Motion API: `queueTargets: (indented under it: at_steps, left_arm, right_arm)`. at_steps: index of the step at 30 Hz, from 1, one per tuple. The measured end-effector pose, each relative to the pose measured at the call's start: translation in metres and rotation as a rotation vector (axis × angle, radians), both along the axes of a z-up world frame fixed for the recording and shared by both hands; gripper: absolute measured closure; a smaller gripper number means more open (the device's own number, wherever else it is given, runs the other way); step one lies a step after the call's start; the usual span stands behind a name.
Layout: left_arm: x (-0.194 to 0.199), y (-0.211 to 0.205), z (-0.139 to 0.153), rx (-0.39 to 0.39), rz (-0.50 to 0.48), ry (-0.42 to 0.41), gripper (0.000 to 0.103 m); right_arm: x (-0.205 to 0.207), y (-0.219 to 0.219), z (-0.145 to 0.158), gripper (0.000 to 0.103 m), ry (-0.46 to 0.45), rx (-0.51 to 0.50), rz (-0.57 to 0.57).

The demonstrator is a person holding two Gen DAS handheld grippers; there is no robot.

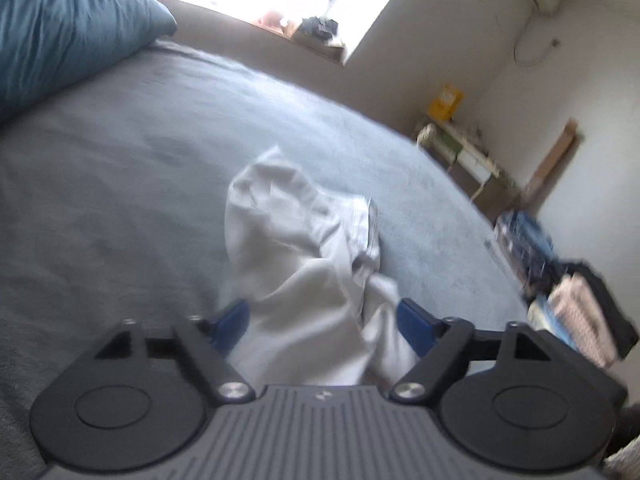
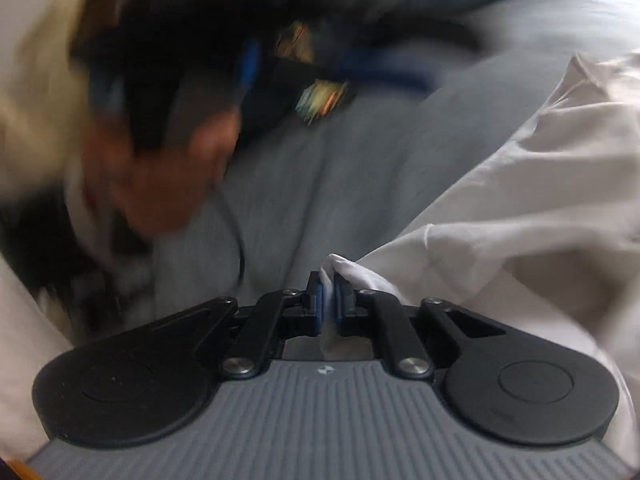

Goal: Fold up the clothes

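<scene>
Now, white crumpled garment [image 1: 296, 256] on grey bed [image 1: 120, 160], lying lengthwise away from wide left claw [image 1: 320, 322], right claw [image 2: 328, 300] pinching its edge.

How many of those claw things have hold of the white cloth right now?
1. The right gripper is shut on a corner of the white cloth. The left gripper stands open, with the cloth lying loose between its fingers on the grey bed.

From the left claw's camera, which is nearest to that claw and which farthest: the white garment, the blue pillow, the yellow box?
1. White garment: lies between the open left claw fingers.
2. Blue pillow: far left, on the bed.
3. Yellow box: right, by the wall.
</scene>
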State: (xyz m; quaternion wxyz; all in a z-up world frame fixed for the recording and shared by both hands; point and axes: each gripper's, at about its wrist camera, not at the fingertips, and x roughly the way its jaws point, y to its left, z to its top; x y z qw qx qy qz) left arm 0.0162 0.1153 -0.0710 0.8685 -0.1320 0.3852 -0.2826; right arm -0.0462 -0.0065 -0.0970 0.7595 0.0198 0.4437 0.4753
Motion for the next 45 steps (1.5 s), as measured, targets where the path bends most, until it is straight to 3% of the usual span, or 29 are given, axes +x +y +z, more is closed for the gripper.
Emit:
queueTargets:
  at_steps: [3,4,7,9,10,11,12,14,18,22,25,27,29,31,34,37,38,42,45]
  left_arm:
    - [0.001,-0.011,-0.015,0.059,-0.011,0.043,0.017]
    - [0.001,-0.015,-0.020,0.078,-0.011,0.053,0.017]
    - [0.003,-0.027,-0.037,0.139,-0.008,0.081,0.021]
    - [0.007,-0.031,-0.047,0.193,0.013,0.084,0.026]
    - [0.007,-0.031,-0.053,0.229,0.029,0.078,0.035]
    - [0.007,-0.029,-0.057,0.258,0.048,0.077,0.051]
    - [0.006,-0.024,-0.061,0.279,0.071,0.084,0.057]
    - [0.007,-0.009,-0.065,0.274,0.141,0.107,0.086]
    - [0.004,0.032,-0.066,0.251,0.310,0.141,0.093]
    - [-0.003,0.072,-0.065,0.273,0.431,0.185,0.093]
    - [-0.010,0.095,-0.065,0.316,0.477,0.207,0.092]
    - [-0.014,0.105,-0.064,0.319,0.487,0.214,0.087]
    - [-0.018,0.111,-0.062,0.285,0.475,0.224,0.057]
    - [-0.021,0.110,-0.058,0.269,0.454,0.214,0.040]
    - [-0.020,0.099,-0.058,0.272,0.354,0.233,0.028]
    - [-0.020,0.086,-0.063,0.307,0.283,0.259,0.027]
    - [-0.022,0.083,-0.062,0.327,0.269,0.248,0.027]
    - [-0.033,0.087,-0.049,0.364,0.282,0.191,0.027]
    - [-0.045,0.096,-0.027,0.387,0.329,0.077,0.027]
  right_arm:
    - [-0.015,0.016,-0.001,0.088,-0.020,-0.087,0.062]
    - [-0.018,0.016,0.000,0.078,-0.025,-0.104,0.070]
    - [-0.019,-0.009,0.016,0.054,-0.023,-0.085,-0.007]
    - [-0.018,-0.035,0.028,0.052,0.001,-0.053,-0.078]
    - [-0.018,-0.049,0.034,0.051,0.017,-0.032,-0.115]
    - [-0.018,-0.063,0.040,0.051,0.031,-0.009,-0.156]
    - [-0.017,-0.078,0.046,0.051,0.040,0.013,-0.202]
    - [-0.016,-0.104,0.056,0.049,0.046,0.048,-0.298]
    - [-0.011,-0.147,0.062,0.042,0.026,0.022,-0.513]
    - [-0.001,-0.171,0.043,0.042,0.081,-0.040,-0.689]
    - [0.000,-0.181,0.034,0.042,0.090,-0.071,-0.737]
    - [0.005,-0.179,0.031,0.042,0.088,-0.087,-0.747]
    - [0.012,-0.170,0.025,0.042,0.079,-0.110,-0.754]
    - [0.022,-0.166,0.018,0.042,0.088,-0.128,-0.758]
    - [0.033,-0.161,0.007,0.044,0.095,-0.153,-0.757]
    - [0.034,-0.161,0.004,0.062,0.071,-0.187,-0.764]
    - [0.032,-0.163,0.004,0.063,0.071,-0.194,-0.770]
    - [0.017,-0.184,0.018,0.057,0.068,-0.202,-0.854]
    - [0.000,-0.197,0.032,0.052,0.019,-0.209,-0.895]
